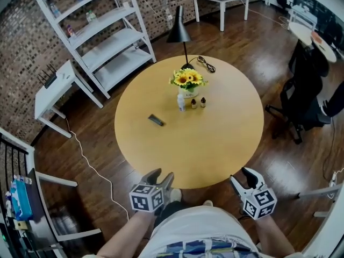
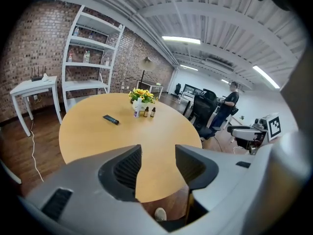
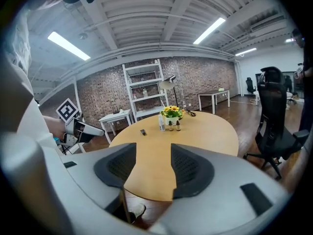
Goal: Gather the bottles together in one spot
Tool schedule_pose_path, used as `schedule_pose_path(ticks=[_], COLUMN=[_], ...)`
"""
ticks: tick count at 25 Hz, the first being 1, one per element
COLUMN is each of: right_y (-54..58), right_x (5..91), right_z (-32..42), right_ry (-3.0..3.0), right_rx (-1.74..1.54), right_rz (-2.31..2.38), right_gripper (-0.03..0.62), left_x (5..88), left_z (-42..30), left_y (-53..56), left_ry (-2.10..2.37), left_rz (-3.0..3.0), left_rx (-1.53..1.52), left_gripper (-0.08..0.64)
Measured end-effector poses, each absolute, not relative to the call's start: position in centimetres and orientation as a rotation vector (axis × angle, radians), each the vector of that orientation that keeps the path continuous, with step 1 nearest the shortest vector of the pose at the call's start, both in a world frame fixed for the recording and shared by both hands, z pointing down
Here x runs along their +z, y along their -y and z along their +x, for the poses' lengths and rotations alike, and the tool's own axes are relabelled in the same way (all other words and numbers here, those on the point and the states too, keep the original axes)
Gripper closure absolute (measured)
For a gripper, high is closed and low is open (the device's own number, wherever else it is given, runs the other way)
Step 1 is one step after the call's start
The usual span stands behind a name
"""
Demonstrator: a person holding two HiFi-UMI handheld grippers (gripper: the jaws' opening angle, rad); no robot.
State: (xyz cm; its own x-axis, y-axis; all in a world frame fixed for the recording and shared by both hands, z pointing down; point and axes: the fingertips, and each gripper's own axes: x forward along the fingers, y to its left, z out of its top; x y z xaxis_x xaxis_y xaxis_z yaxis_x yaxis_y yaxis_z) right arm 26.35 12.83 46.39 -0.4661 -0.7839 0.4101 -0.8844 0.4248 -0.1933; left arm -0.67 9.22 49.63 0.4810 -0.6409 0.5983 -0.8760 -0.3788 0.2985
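A white bottle (image 1: 181, 102) and two small brown bottles (image 1: 193, 104) (image 1: 203, 102) stand close together in front of a sunflower pot (image 1: 188, 82), on the far side of the round yellow table (image 1: 215, 144). The left gripper view has the white bottle (image 2: 137, 110) and a brown bottle (image 2: 145, 112) far ahead. So does the right gripper view, with the white bottle (image 3: 161, 123) beside a brown bottle (image 3: 170, 125). My left gripper (image 1: 161, 177) and right gripper (image 1: 243, 177) hang at the table's near edge, both open, nothing between their jaws.
A dark tube (image 1: 156, 120) lies on the table left of the bottles. A black lamp (image 1: 179, 31) stands behind the flowers. A white shelf unit (image 1: 102, 36) and a small white table (image 1: 54, 93) are at the left, an office chair (image 1: 301, 106) at the right.
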Motion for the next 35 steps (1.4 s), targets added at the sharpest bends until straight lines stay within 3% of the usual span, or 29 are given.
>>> schedule_pose_path(ticks=[20, 27, 29, 30, 31, 33, 35], right_y=[-7.4, -7.7, -7.9, -8.1, -8.2, -8.5, -8.4], right_x=[46.3, 46.0, 45.8, 45.7, 45.6, 45.5, 45.2], right_z=[17.6, 15.7, 15.6, 15.5, 15.4, 14.9, 14.4], right_ry=[2.206, 2.109, 2.085, 2.074, 2.065, 2.054, 2.055], right_rx=[0.663, 0.692, 0.691, 0.692, 0.695, 0.699, 0.694], right_rz=[1.64, 1.715, 1.734, 1.744, 1.752, 1.762, 1.763], right_gripper=[0.347, 0.347, 0.347, 0.347, 0.347, 0.347, 0.347], left_x=[62.4, 70.0, 70.5, 70.4, 70.1, 69.8, 69.6], left_z=[-11.3, -13.3, -12.9, -12.5, -12.2, -11.6, -11.7], left_y=[21.9, 26.3, 27.2, 27.5, 27.6, 27.1, 26.3], left_ry=[1.28, 1.378, 1.366, 1.356, 1.342, 1.311, 1.294], left_rz=[1.783, 1.637, 1.675, 1.713, 1.758, 1.838, 1.893], left_rx=[0.516, 0.742, 0.773, 0.794, 0.824, 0.898, 0.943], left_gripper=[0.307, 0.244, 0.189, 0.192, 0.245, 0.417, 0.456])
